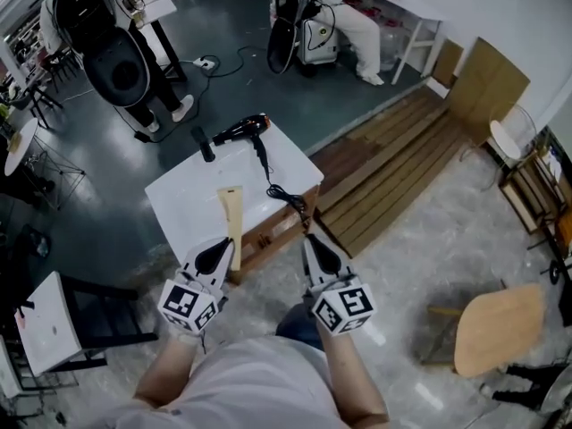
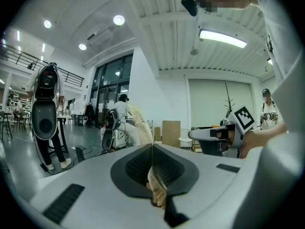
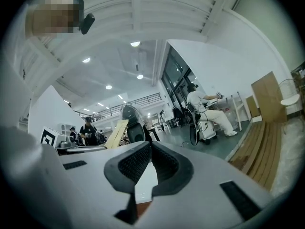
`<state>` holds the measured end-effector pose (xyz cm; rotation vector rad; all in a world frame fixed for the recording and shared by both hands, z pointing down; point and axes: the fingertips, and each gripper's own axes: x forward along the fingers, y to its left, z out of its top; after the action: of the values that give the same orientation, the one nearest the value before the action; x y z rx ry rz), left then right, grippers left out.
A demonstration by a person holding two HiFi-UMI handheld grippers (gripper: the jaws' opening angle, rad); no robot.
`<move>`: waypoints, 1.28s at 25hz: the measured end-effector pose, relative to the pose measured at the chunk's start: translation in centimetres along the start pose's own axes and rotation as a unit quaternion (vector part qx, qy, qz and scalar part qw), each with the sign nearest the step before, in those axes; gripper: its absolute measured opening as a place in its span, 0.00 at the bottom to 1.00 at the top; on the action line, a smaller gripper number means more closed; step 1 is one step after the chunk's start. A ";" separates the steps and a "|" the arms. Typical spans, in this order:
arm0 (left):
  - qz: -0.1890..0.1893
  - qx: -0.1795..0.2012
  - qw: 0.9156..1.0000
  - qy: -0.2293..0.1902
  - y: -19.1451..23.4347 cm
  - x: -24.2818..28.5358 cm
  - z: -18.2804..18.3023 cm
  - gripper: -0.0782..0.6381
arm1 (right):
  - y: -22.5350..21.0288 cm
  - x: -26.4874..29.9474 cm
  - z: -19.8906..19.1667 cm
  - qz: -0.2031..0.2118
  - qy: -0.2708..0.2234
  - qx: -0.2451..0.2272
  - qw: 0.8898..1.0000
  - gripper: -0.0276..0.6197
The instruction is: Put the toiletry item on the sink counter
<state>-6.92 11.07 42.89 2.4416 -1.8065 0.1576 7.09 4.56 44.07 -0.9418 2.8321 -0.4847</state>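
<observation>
In the head view, a flat cream toiletry tube (image 1: 232, 217) sticks out forward from my left gripper (image 1: 218, 254), which is shut on its near end. The tube hangs over the front part of the white sink counter (image 1: 183, 199); I cannot tell if it touches. In the left gripper view, the tube (image 2: 143, 123) runs edge-on between the closed pads. My right gripper (image 1: 314, 239) hovers beside the counter's right front corner, jaws shut and empty. The right gripper view shows the tube (image 3: 116, 133) off to the left.
On the counter's far side are a black faucet (image 1: 205, 143) and a black hair dryer (image 1: 243, 129), whose cord (image 1: 286, 195) trails over the right edge. Wooden planks (image 1: 393, 164) lie to the right, a wooden chair (image 1: 499, 329) stands near right, and a white table (image 1: 49, 329) near left.
</observation>
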 end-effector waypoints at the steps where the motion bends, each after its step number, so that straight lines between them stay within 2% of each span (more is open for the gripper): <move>1: 0.004 -0.003 1.000 0.002 0.0 1.1 0.2 0.13 | -1.0 0.5 0.4 0.005 0.003 0.002 1.000 0.08; 9: 0.034 -0.030 0.999 0.012 0.4 9.4 1.5 0.13 | -7.8 4.2 3.6 0.039 0.026 0.004 0.999 0.08; 16: 0.058 -0.062 0.996 0.025 0.9 15.2 1.2 0.13 | -12.4 6.1 4.8 0.058 0.044 0.010 0.997 0.08; 24: 0.054 -0.100 0.993 0.027 2.1 20.0 1.0 0.13 | -15.4 8.1 5.5 0.057 0.059 0.013 0.997 0.08; 32: 0.039 -0.150 0.987 0.031 5.5 24.5 0.2 0.13 | -16.4 11.5 5.4 0.047 0.074 0.011 0.996 0.08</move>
<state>-5.05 -13.72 46.26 2.1396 -1.7543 -0.0326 8.27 -16.13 44.37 -0.7960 2.9803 -0.5956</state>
